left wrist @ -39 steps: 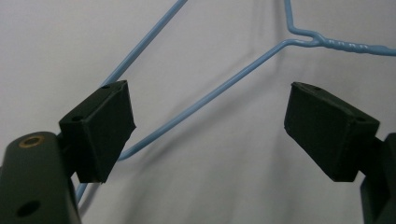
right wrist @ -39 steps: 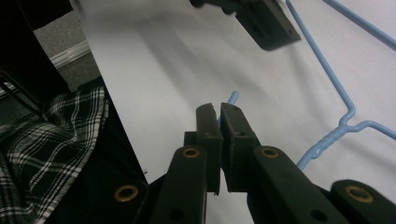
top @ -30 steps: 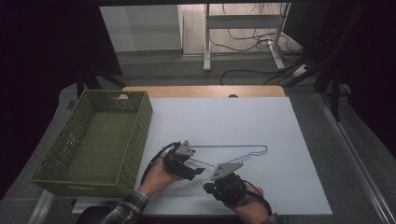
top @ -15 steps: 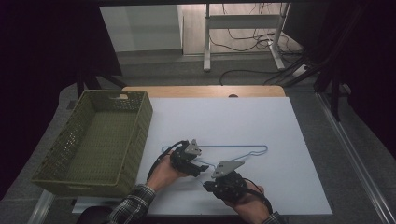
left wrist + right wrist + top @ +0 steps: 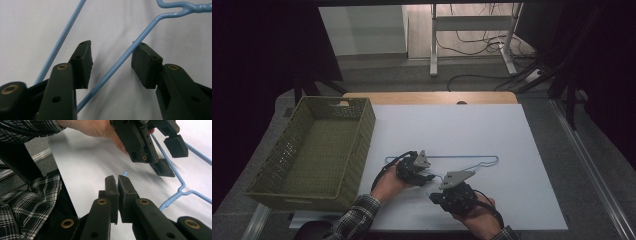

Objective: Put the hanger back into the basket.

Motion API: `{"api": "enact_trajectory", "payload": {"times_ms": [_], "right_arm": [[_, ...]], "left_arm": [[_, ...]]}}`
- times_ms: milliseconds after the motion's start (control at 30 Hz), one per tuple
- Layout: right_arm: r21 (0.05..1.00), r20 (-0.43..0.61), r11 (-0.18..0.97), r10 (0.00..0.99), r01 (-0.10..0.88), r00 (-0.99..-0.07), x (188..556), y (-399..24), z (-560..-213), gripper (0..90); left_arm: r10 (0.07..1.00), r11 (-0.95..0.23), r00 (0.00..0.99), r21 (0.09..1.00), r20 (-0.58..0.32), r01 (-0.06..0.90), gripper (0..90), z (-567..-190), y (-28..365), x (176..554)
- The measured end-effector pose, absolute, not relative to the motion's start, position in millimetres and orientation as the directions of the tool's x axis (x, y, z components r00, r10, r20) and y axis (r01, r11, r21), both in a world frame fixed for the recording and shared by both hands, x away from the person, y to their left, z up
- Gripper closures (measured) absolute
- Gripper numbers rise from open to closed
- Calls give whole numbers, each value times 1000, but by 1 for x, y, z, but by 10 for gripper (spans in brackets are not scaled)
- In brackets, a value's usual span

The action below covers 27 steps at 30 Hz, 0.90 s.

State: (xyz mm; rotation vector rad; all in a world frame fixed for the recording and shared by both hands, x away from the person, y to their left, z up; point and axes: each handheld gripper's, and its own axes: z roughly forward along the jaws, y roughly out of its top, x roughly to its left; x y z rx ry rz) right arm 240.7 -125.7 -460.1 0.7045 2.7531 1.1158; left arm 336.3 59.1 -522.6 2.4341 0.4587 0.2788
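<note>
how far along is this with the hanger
Done: the right tool is shut on the hook end of the blue wire hanger. In hand: the left tool has just been closing around one sloping wire, pads not yet clamped. Left: the hanger lies on the white table; the green basket holds nothing.

A thin blue wire hanger (image 5: 472, 161) lies flat on the white table, hook toward the person.

Readable text: none in any view
Labels or brands: none can be read
Numbers or signs: none can be read, also not on the basket at left of the high view
</note>
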Motion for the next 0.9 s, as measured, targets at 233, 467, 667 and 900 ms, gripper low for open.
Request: {"api": "enact_trajectory", "payload": {"times_ms": [233,467,667,900], "right_arm": [[686,85,621,450,380,-889,241,-126,-458,857],[732,43,581,483,356,-875,241,-138,-439,626],[803,31,456,613,385,-790,256,-178,-413,568],[817,58,366,716,445,-695,270,-219,-411,557]], "left_arm": [[348,-759,930,618,121,204,638,-522,59,335],[307,-787,929,604,207,126,700,-521,57,329],[294,-763,913,645,283,45,781,-506,62,325],[324,-678,924,731,203,77,868,-479,73,327]]}}
